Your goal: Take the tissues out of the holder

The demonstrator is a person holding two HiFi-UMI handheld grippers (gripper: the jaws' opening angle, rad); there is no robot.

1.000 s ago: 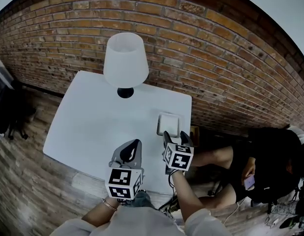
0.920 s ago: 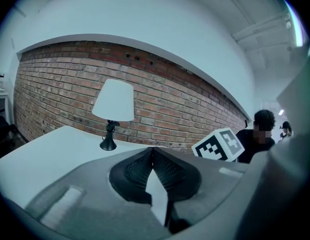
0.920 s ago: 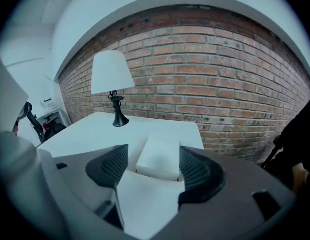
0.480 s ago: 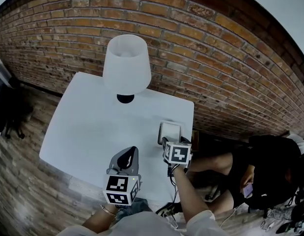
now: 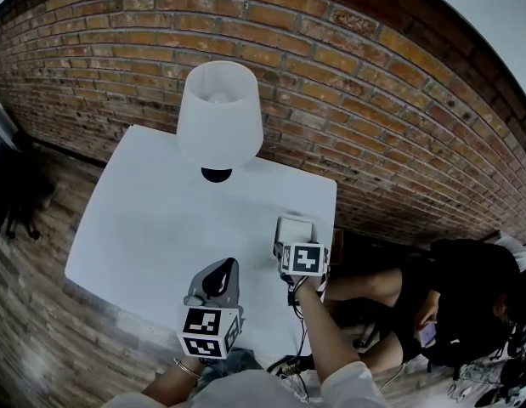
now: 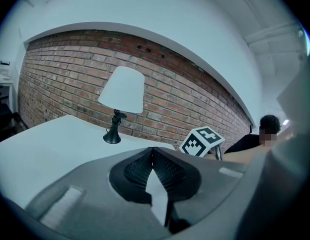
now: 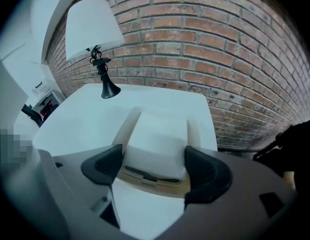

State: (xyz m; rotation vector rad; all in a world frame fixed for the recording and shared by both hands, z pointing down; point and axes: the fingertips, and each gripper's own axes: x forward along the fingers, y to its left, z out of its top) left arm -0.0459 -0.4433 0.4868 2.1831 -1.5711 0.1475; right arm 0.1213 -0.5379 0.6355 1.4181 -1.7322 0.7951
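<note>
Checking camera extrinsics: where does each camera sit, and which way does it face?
Head view: on the person's head, steeply down at the table; forearms, left gripper and right gripper show.
Left gripper view: rides the left gripper, faces the lamp and brick wall; own jaws together.
Right gripper view: rides the right gripper, faces the tissues; own jaws opening around them.
Shared: lamp in all three.

no legible text, no readable labels

- One white table [image 5: 144, 219].
- One lamp [image 5: 219, 113], at the table's far edge.
- One tissue holder [image 7: 125, 126], near the table's right edge.
- One stack of tissues [image 7: 157, 136] in it.
- One seated person [image 5: 454, 291], beyond the right edge.
</note>
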